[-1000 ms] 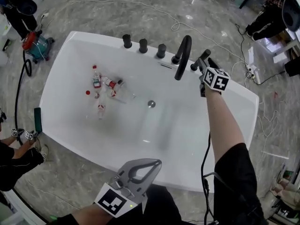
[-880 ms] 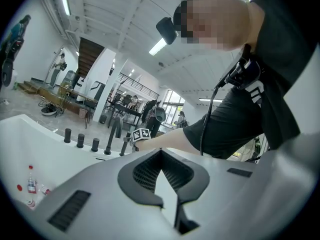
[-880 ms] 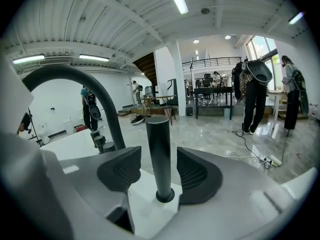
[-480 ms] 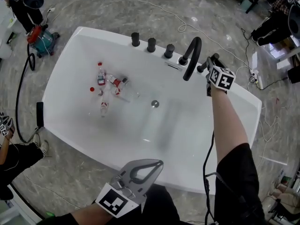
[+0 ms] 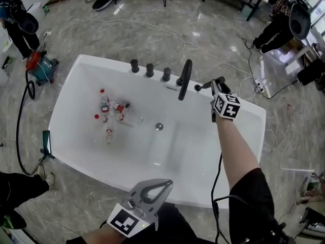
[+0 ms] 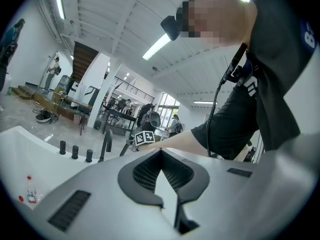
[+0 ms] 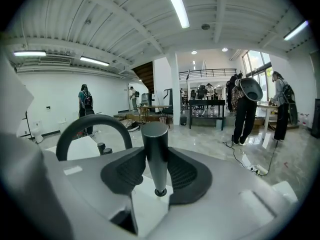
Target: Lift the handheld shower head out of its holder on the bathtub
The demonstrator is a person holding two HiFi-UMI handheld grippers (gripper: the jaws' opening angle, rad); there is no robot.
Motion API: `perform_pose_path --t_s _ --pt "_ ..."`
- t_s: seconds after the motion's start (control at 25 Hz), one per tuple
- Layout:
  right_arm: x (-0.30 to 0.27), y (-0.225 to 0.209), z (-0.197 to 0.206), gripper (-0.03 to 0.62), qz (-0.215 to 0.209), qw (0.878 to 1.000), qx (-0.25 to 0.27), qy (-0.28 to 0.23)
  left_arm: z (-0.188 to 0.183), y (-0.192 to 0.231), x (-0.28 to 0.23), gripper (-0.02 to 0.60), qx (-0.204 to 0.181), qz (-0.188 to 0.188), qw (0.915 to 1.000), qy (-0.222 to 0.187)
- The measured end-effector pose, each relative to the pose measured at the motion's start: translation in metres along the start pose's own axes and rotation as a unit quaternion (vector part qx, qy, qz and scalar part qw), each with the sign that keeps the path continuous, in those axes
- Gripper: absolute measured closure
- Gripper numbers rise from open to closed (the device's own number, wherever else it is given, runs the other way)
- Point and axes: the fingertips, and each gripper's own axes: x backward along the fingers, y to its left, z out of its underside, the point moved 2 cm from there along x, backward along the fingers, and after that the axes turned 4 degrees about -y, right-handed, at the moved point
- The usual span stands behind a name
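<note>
My right gripper point(image 5: 217, 87) is shut on the black handheld shower head point(image 5: 209, 84), held above the far right rim of the white bathtub point(image 5: 66, 136). In the right gripper view the dark cylinder of the shower head point(image 7: 156, 151) stands upright between the ribbed pads point(image 7: 182, 174); its lower end hangs free, with a thin hose trailing off it. Just left of it arches the black faucet spout point(image 5: 184, 79). My left gripper point(image 5: 152, 189) hovers at the tub's near side, shut with nothing in it point(image 6: 161, 154).
Three black knobs point(image 5: 150, 69) line the tub's far rim. Several small bottles point(image 5: 105, 104) lie inside the tub near the drain point(image 5: 159, 126). Cables and a power strip point(image 5: 260, 88) lie on the marble floor. People stand at the far right point(image 5: 279, 24).
The right gripper's jaws closed on the shower head and rose with it off the tub rim. The left gripper rose slightly.
</note>
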Motion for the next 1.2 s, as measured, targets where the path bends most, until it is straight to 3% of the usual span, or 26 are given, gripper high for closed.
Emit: perform_pose_path --t_s 0.68,1.2 --pt "0.196 0.068 -0.06 0.462 -0.046 0.997 0.046 -0.037 -0.068 -0.096 0.031 0.581 -0.019 0.056 0.9982 -0.003" --pt "0.331 0.114 -0.079 0.462 -0.051 0.997 0.019 -0.05 -0.098 -0.147 0.05 0.581 -0.026 0.093 0.9951 -0.019"
